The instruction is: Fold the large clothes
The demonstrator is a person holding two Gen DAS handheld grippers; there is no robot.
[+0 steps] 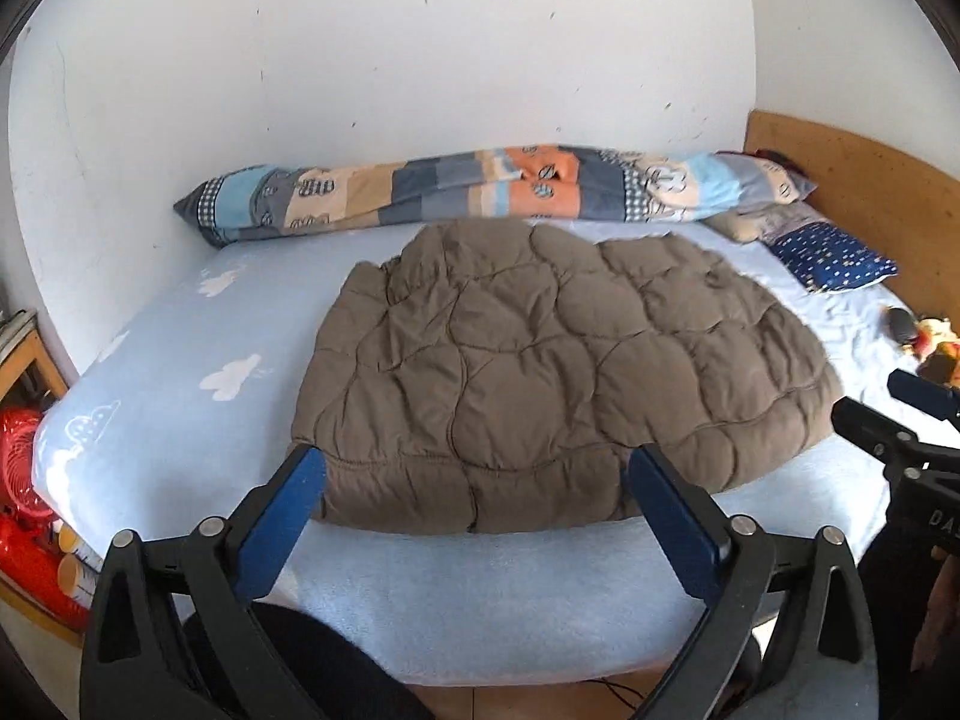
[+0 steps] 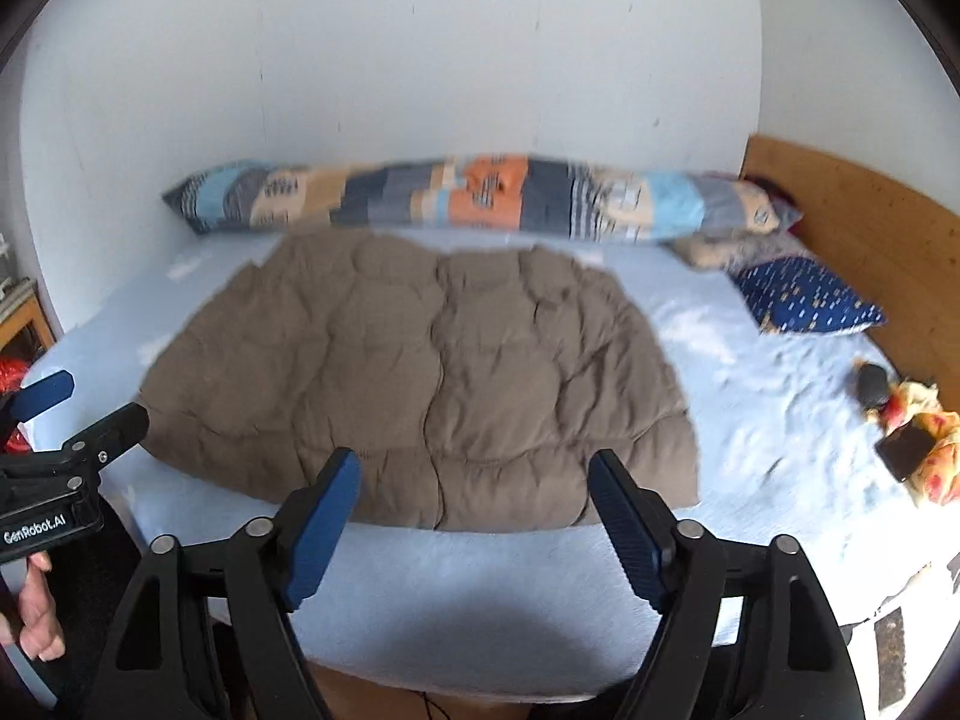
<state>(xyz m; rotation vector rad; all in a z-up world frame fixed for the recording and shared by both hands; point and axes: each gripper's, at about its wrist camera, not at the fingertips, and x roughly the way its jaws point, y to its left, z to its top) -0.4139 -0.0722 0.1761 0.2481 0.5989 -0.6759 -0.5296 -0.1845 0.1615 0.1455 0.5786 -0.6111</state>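
Brown quilted jacket (image 1: 540, 372), pale blue cloud-print sheet (image 1: 180, 360), patchwork pillow (image 1: 480, 192)

A bed (image 1: 180, 360) with a pale blue cloud-print sheet fills the room's middle, set against a white, speckled far wall (image 1: 390, 60). A wooden headboard (image 1: 870, 180) curves at the right. Low at the left stands a wooden shelf (image 1: 24, 360). Soft daylight.

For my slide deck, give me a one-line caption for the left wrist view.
Open left gripper poised before a brown quilted jacket spread on the blue bed sheet.
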